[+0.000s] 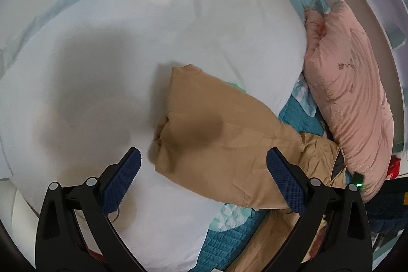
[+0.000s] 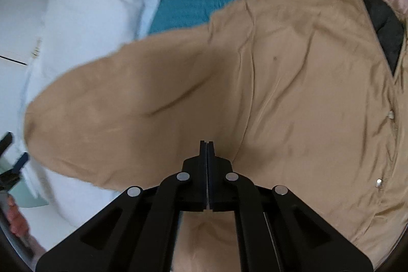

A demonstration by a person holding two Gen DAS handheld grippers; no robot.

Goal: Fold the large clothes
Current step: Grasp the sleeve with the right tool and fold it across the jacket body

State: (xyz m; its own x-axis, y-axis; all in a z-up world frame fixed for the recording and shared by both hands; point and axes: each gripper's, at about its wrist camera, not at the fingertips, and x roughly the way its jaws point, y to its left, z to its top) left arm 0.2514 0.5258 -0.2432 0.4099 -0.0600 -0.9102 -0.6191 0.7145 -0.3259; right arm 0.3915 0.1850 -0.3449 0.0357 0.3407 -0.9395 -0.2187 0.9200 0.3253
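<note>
A tan jacket (image 1: 216, 139) lies on the bed, one sleeve stretched over a white duvet (image 1: 127, 55). My left gripper (image 1: 204, 165) is open above the sleeve's cuff end and holds nothing. In the right wrist view the jacket (image 2: 293, 83) fills the frame, its black lining (image 2: 382, 22) showing at the collar and its sleeve (image 2: 114, 106) reaching left. My right gripper (image 2: 206, 144) has its jaws together just above the jacket body; whether cloth is pinched between them is hidden.
A pink quilt (image 1: 352, 83) is bunched at the right of the bed. A teal bedspread (image 2: 193, 4) lies under the jacket. A pale wall runs behind the bed. The left gripper shows at the left edge of the right wrist view (image 2: 10, 170).
</note>
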